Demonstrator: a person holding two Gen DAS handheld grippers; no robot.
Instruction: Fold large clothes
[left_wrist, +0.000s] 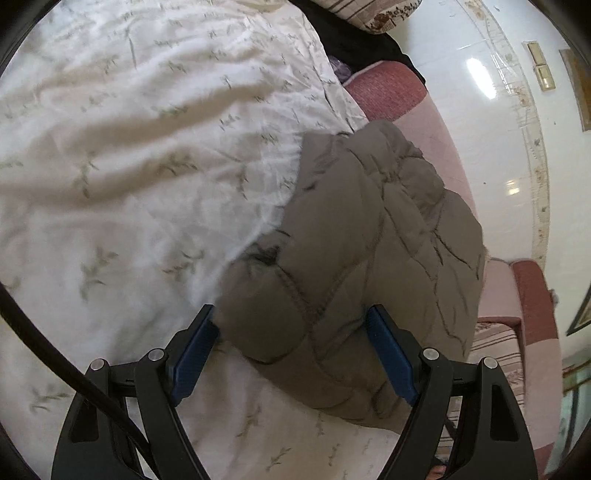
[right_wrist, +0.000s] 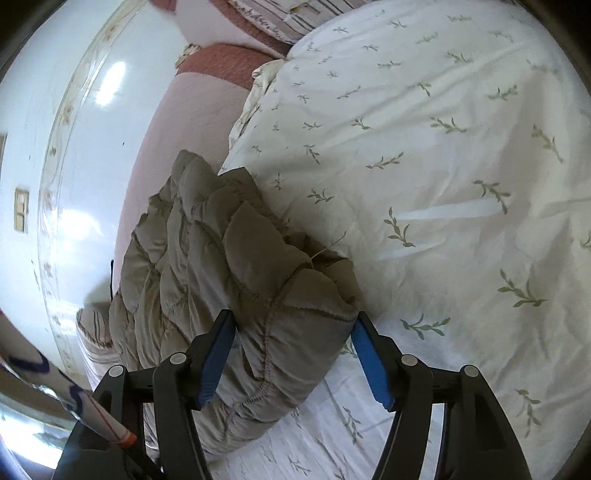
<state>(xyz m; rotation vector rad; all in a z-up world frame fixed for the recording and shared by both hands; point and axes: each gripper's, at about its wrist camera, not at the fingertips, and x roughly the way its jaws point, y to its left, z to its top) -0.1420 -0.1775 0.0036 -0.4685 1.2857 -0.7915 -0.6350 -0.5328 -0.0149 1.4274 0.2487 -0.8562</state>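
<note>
While a quilted jacket (left_wrist: 373, 258) is bunched at the bed (left_wrist: 122, 177) edge, it is straddled by both spread, released tools, left tool (left_wrist: 293, 325) and right tool (right_wrist: 293, 332).

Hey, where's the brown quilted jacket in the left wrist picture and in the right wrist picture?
Left wrist: the brown quilted jacket fills the lower centre-right, one end between the left gripper fingers.
Right wrist: the jacket lies lower centre-left, one end between the right gripper fingers.
Shared landmark: the white leaf-print bedsheet beneath it.
</note>
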